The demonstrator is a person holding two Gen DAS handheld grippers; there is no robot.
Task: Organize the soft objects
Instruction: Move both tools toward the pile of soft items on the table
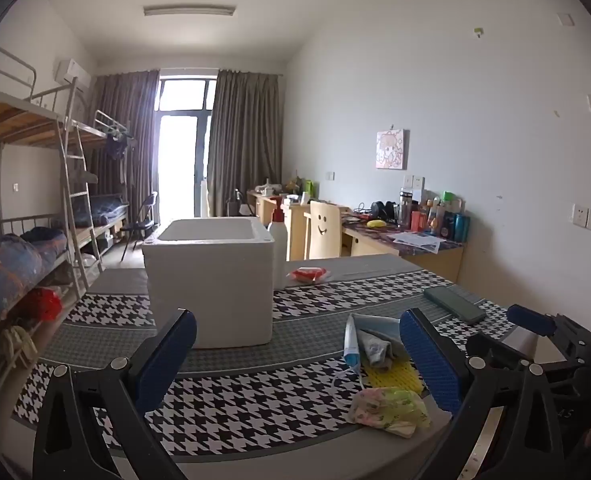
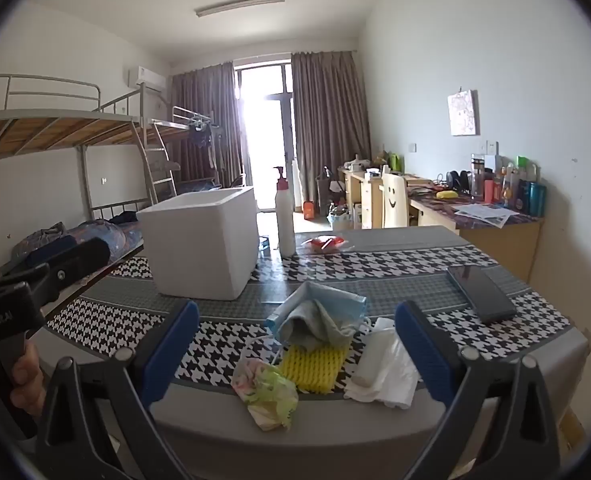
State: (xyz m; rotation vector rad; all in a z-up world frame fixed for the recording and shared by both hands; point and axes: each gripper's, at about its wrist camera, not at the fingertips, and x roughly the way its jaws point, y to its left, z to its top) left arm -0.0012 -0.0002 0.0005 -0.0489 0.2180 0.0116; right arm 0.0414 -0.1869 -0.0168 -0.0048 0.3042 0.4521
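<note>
A pile of soft things lies at the table's near edge: a blue face mask (image 2: pixel 319 300) with a grey cloth (image 2: pixel 315 322) on it, a yellow sponge (image 2: pixel 313 366), a crumpled floral cloth (image 2: pixel 265 390) and a white plastic bag (image 2: pixel 383 364). The pile also shows in the left wrist view, with the mask (image 1: pixel 369 330) and floral cloth (image 1: pixel 387 406). A white foam box (image 2: pixel 203 244) stands open farther back on the left. My right gripper (image 2: pixel 297 346) is open around the pile, above it. My left gripper (image 1: pixel 297 354) is open and empty, left of the pile.
A white pump bottle (image 2: pixel 285 216) stands right of the box, with a red-and-clear packet (image 2: pixel 323 243) beside it. A dark phone (image 2: pixel 479 292) lies at the right on the houndstooth tablecloth (image 2: pixel 395 264). Bunk beds stand left, desks right.
</note>
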